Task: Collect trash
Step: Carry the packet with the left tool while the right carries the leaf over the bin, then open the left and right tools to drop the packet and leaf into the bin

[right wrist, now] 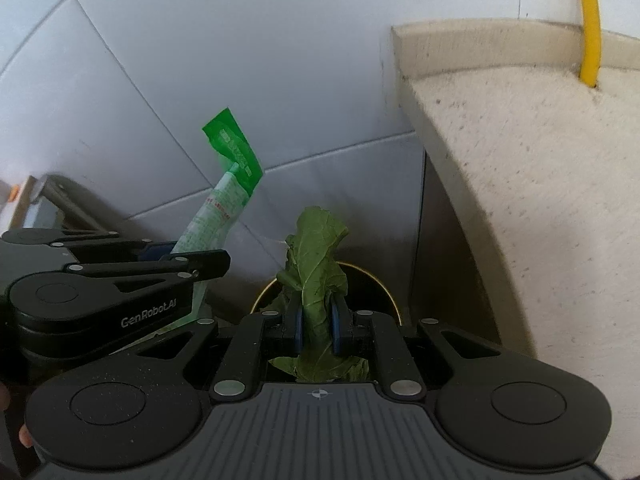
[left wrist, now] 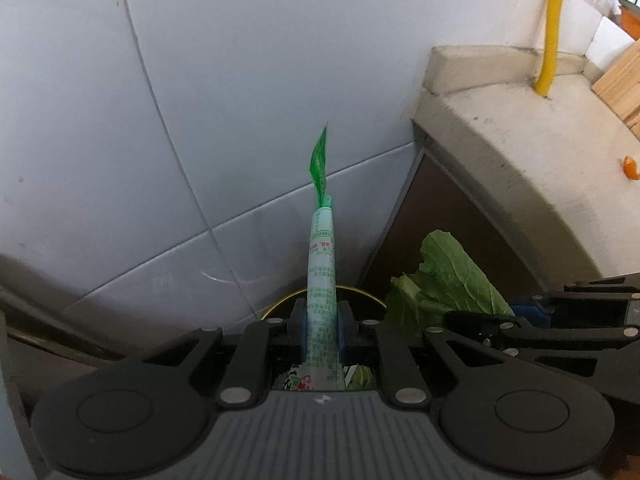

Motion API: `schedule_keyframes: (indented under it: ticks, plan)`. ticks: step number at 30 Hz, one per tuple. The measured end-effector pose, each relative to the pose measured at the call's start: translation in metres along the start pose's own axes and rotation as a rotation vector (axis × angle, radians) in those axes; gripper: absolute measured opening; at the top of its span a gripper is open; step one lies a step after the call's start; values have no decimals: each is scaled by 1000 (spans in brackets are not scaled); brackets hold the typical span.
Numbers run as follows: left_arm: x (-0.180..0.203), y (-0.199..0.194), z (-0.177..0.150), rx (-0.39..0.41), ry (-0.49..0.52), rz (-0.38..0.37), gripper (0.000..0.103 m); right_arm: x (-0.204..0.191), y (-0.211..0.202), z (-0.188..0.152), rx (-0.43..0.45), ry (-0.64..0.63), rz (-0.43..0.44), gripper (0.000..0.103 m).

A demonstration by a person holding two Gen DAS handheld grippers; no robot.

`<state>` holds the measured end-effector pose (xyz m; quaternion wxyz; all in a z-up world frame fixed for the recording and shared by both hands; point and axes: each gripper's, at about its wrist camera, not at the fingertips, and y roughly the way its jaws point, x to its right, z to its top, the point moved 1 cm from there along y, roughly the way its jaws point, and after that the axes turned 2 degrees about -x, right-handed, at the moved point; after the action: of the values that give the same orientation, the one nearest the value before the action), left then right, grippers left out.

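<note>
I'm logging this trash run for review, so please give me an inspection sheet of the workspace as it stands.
Surface: speckled stone counter at right; grey tiled floor below.
Job's things: green-printed wrapper and vegetable leaf, both held over a gold-rimmed bin.
Clutter: orange scrap on the counter.
Tongs: left tongs shut on the wrapper; right tongs shut on the leaf.
Cables: yellow hose running up from the counter.
Surroundings: wooden board leaning at far right.

Stone countertop (left wrist: 520, 152) with orange scrap (left wrist: 631, 167) and wooden board (left wrist: 622, 80).
</note>
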<state>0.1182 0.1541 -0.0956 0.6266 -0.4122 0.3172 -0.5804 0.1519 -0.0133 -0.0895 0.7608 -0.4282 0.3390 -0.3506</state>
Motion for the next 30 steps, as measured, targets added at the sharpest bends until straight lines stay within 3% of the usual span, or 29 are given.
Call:
schedule_keyframes:
  ticks: [5, 7, 16, 30]
  plan:
    - [-7, 15, -2, -36, -7, 1, 12, -1, 17, 2, -30, 4, 2, 18]
    - [-8, 20, -2, -48, -7, 2, 18, -1, 24, 2, -44, 5, -1, 18]
    - [-12, 37, -2, -76, -20, 3, 29, 3, 50, 2, -101, 31, -12, 34]
    - [-11, 44, 1, -103, -13, -6, 46, 7, 59, 5, -94, 72, -45, 40]
